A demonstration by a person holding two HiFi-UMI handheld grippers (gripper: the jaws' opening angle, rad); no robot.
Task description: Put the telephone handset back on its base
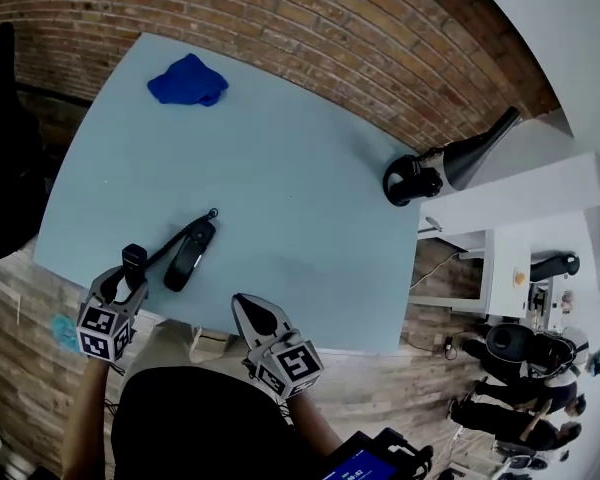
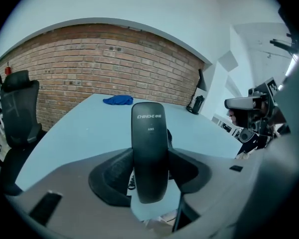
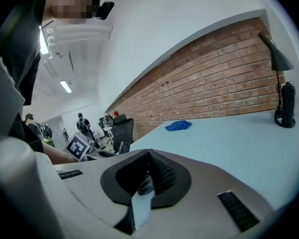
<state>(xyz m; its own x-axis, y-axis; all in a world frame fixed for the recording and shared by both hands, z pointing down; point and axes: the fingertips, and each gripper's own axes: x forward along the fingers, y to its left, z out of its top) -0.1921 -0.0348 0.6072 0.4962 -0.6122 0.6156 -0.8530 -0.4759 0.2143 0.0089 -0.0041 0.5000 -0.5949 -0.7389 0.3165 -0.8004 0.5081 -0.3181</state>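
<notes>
L tool holds phone handset above near-left edge of surface; R tool empty.

L tool [image 1: 128, 286] clamped on black handset [image 2: 149, 148], pads on both its sides, handset upright in the left gripper view w/ printed end up. Handset is off the base [image 1: 190, 253]: base lies on the light-blue surface [image 1: 300, 188] near the front-left edge, just right of the handset, thin cord [image 1: 165, 253] running btwn them. R tool [image 3: 148, 176] has jaws together, nothing btwn them, over the front edge of the surface, right of the base and not touching it. Blue cloth [image 1: 188, 80] at far-left of surface, well apart from the phone. Black lamp [image 1: 470, 153] at far-right edge. Brick wall behind.
</notes>
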